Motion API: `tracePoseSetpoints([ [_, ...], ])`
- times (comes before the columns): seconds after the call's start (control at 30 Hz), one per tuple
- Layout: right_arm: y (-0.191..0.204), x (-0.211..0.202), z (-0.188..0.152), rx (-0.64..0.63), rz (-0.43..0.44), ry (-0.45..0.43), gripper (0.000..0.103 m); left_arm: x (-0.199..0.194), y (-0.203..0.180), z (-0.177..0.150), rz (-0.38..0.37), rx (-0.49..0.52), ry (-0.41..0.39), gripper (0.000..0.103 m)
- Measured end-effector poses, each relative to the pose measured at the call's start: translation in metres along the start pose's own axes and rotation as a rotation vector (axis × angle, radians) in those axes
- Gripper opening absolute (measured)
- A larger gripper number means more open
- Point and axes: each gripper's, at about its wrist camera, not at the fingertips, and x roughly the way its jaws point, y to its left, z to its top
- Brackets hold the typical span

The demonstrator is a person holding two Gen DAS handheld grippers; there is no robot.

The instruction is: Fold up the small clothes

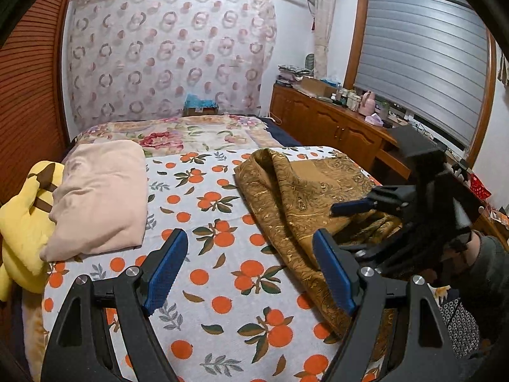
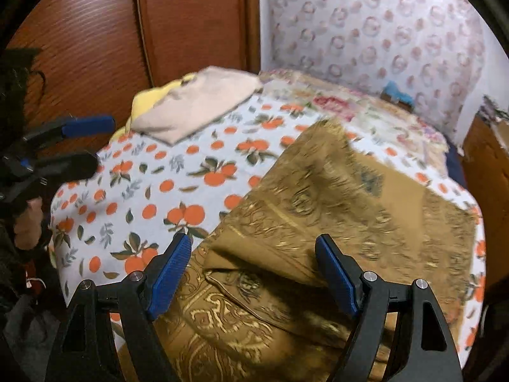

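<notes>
A golden-brown patterned cloth [image 1: 296, 197] lies rumpled on the right part of the bed, over an orange-print sheet [image 1: 216, 222]. My left gripper [image 1: 251, 264] hovers open above the sheet at the cloth's left edge, nothing between its blue pads. My right gripper [image 2: 254, 270] is open above the near end of the same cloth [image 2: 334, 197], with folds of it showing between the fingers, untouched. From the left wrist view the right gripper [image 1: 342, 219] appears at the right, over the cloth. The left gripper [image 2: 95, 143] shows at the left edge of the right wrist view.
A folded pale pink garment [image 1: 101, 197] rests at the bed's left, against a yellow plush toy [image 1: 22, 222]. A floral blanket [image 1: 178, 133] covers the far end. A wooden wardrobe [image 2: 95, 31] stands left; a wooden cabinet [image 1: 334, 127] with clutter runs along the right.
</notes>
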Motion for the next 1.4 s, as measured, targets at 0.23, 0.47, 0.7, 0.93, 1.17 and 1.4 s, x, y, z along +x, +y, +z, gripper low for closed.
tracePoseSetpoints([
  [0.23, 0.003, 0.041, 0.000, -0.056, -0.042, 0.094, 0.062, 0.002, 0.002, -0.002, -0.006, -0.007, 0.006, 0.081],
  [0.47, -0.013, 0.015, 0.005, -0.038, -0.020, 0.008, 0.009, 0.003, 0.000, -0.004, -0.014, -0.001, 0.011, 0.081],
  [0.7, -0.063, -0.039, 0.028, 0.034, -0.138, -0.154, 0.008, 0.006, -0.003, -0.006, -0.024, 0.003, 0.022, 0.081],
  [0.93, -0.145, -0.036, 0.057, 0.132, -0.342, -0.152, 0.008, 0.011, -0.008, -0.007, -0.031, 0.013, 0.031, 0.081],
  [1.17, -0.194, 0.013, 0.072, 0.250, -0.421, -0.061, 0.008, 0.016, -0.012, -0.010, -0.036, 0.018, 0.046, 0.081],
  [1.4, -0.182, 0.020, 0.069, 0.277, -0.462, -0.061, 0.034, 0.019, -0.018, -0.013, -0.041, 0.021, 0.057, 0.081],
])
